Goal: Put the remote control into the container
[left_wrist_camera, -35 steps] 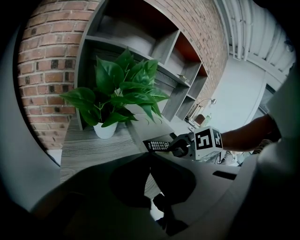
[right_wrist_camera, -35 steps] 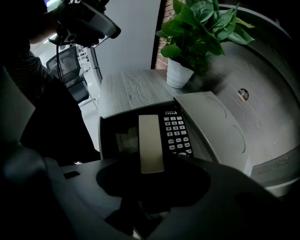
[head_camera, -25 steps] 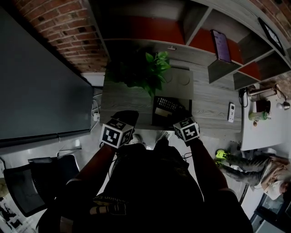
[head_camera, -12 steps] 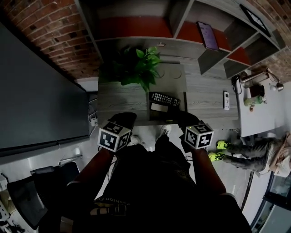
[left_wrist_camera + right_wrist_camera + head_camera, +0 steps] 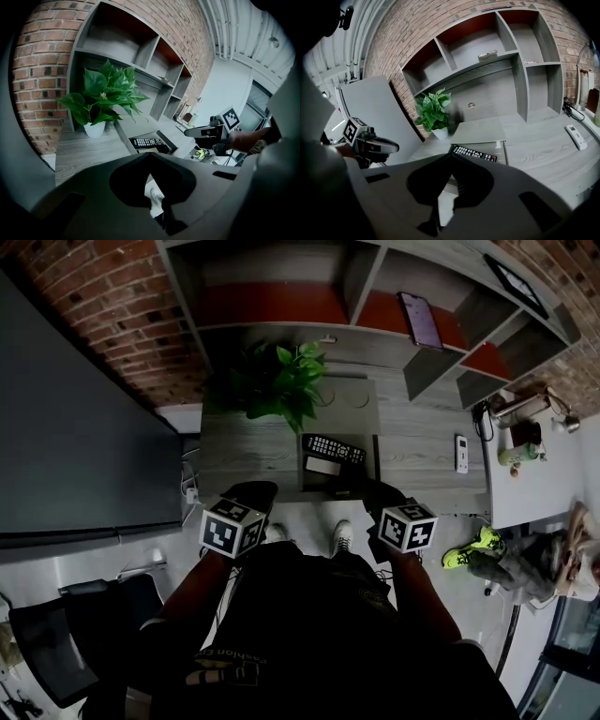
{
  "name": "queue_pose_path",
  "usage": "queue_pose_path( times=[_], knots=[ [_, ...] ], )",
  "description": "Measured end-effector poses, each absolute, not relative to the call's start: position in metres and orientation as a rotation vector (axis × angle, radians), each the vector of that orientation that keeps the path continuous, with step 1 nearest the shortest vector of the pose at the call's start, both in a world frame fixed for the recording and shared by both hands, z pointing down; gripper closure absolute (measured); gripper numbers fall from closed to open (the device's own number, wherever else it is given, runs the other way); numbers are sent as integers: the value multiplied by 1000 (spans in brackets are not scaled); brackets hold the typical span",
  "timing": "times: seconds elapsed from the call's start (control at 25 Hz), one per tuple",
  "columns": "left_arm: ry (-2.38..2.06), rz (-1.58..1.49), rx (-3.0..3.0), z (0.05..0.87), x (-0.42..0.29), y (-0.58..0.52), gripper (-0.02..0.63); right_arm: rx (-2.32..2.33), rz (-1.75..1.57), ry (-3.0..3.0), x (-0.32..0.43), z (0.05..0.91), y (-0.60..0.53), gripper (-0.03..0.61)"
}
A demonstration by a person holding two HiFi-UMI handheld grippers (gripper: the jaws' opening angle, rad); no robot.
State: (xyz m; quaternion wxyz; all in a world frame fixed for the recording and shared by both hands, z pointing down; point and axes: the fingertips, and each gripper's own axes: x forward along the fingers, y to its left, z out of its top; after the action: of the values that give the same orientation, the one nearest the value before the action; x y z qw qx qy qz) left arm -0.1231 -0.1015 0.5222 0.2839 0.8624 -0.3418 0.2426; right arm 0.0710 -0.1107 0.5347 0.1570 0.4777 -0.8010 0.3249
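Looking steeply down in the head view, a grey wooden bench (image 5: 244, 451) runs along a brick wall (image 5: 112, 306) with open shelves (image 5: 281, 277) above it. A dark, shallow container (image 5: 373, 465) sits at the near edge of the bench. The remote control (image 5: 336, 448) lies inside it, across its far half. The remote is long, slim and black, covered in rows of small pale buttons. A leafy green plant (image 5: 281, 381) stands just behind and to the left of the container. A small white remote (image 5: 460, 453) lies well apart to the right. The left gripper (image 5: 251, 491) and right gripper (image 5: 378, 493) hang short of the bench edge, one on each side of the container. Neither touches it.

In the left gripper view, the left gripper (image 5: 151, 153) has its jaws pressed together at the tips, with nothing between them. Beyond them the remote control (image 5: 146, 142) rests in the container (image 5: 166, 140), button side up. The plant (image 5: 101, 96) stands in a white pot to the left. The right gripper (image 5: 206, 132) is held level at the right.

In the right gripper view, the right gripper (image 5: 452, 153) also has its jaws closed tip to tip and carries nothing. Just past them the remote control (image 5: 474, 153) lies in the container (image 5: 503, 150). A few red buttons show at the remote's right end, among the white ones. The left gripper (image 5: 377, 144) shows at the left edge.
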Motion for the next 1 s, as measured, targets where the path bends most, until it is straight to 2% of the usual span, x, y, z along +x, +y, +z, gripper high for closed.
queue_pose_path(
  times=[0.36, 0.68, 1.0],
  knots=[
    [-963, 551, 2286, 519, -80, -109, 607, 1300, 907, -2295, 99, 538, -107, 571],
    [-986, 598, 2304, 511, -47, -117, 607, 1312, 883, -2313, 137, 535, -123, 571],
    [-1024, 638, 2278, 517, -12, -117, 607, 1466, 807, -2202, 221, 552, -143, 569]
  ],
)
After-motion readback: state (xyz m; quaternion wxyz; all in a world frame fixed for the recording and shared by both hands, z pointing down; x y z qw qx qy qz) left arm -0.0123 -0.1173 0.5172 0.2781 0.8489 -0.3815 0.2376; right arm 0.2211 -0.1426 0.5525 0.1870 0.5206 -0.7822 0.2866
